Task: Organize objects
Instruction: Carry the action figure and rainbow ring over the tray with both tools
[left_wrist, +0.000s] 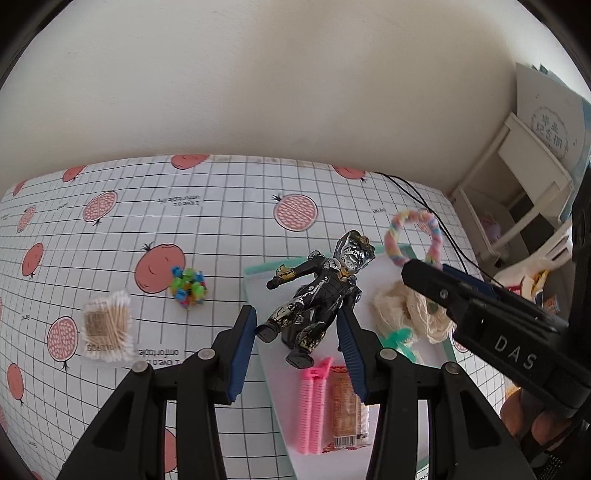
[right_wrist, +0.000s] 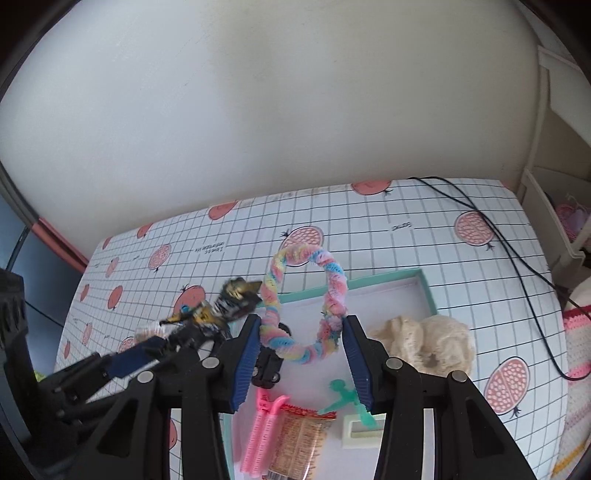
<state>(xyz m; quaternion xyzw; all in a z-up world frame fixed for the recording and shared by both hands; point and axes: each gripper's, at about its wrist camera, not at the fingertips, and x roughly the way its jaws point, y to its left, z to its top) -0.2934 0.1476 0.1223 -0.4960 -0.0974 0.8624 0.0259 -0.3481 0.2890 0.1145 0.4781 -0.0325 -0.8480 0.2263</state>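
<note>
Blue-padded left tool (left_wrist: 297, 332) grips the black action figure (left_wrist: 317, 291) at the legs above the tray (left_wrist: 258, 271); top-heavy, it could pivot free. Right tool (right_wrist: 301, 345) pinches the pastel ring (right_wrist: 304, 295), at two o'clock from the figure, risking collision.

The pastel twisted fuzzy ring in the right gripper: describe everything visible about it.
The pastel twisted fuzzy ring is a closed loop of plush, chenille-like strands in pink, blue, yellow and white, wound together. It stands upright between the blue pads of the right gripper, which touch its lower sides. It is above the teal-rimmed white tray, beside the black-and-silver action figure.
</note>
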